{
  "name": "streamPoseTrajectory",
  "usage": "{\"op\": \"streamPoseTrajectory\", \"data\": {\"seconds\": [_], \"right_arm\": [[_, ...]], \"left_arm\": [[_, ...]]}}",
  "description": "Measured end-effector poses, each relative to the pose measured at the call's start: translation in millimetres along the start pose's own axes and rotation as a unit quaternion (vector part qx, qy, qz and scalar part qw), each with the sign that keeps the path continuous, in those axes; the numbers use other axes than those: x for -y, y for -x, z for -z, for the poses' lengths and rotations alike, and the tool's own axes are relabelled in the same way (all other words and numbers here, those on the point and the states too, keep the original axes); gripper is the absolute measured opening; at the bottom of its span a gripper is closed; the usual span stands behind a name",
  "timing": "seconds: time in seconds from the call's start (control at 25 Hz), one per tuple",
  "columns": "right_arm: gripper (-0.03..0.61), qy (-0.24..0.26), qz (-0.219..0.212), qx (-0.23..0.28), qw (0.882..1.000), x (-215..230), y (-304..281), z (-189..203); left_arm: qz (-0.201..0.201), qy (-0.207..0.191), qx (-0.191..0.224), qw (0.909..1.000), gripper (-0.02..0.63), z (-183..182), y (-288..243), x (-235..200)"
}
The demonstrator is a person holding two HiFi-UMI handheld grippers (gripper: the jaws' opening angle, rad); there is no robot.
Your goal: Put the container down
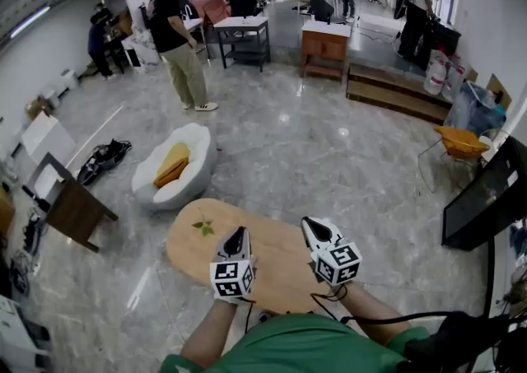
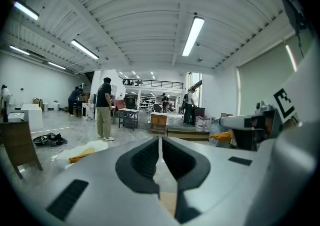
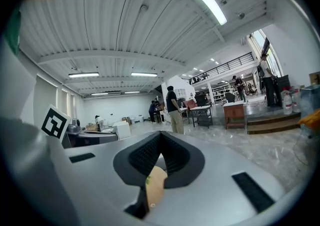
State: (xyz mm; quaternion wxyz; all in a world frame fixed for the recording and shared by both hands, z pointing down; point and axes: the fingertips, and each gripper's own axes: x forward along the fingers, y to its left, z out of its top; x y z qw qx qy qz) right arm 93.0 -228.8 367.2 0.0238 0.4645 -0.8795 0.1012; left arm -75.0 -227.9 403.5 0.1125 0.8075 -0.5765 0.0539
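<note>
- Wooden table carries only a leaf mark; no container shows in any view.
- Left gripper and right gripper hover over its near edge, both closed and empty.
- Neither gripper is nearer.

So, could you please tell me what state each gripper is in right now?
Left gripper: closed, holding nothing.
Right gripper: closed, holding nothing.
</note>
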Motion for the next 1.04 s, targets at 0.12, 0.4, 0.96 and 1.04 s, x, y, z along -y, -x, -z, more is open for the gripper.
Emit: {"op": "streamPoseTrajectory", "data": {"seconds": [0.12,0.4,0.96,1.04], "right_arm": [[0.014,-0.001,-0.004,-0.002,1.0,0,3,3],[0.014,-0.002,-0.009,-0.001,1.0,4,6,6],[0.014,-0.005,-0.024,-0.001,1.0,19,12,11],[0.014,-0.005,-0.026,-0.002,1.0,22,13,13]], "left_arm": [[-0.002,0.001,-0.004,1.0,0.037,4,1,3],[-0.004,-0.003,-0.006,1.0,0.037,6,-2,9],[-0.015,-0.009,-0.009,0.9998,0.037,11,-6,26],[-0.017,-0.009,-0.01,0.9998,0.037,12,-7,30]]}}
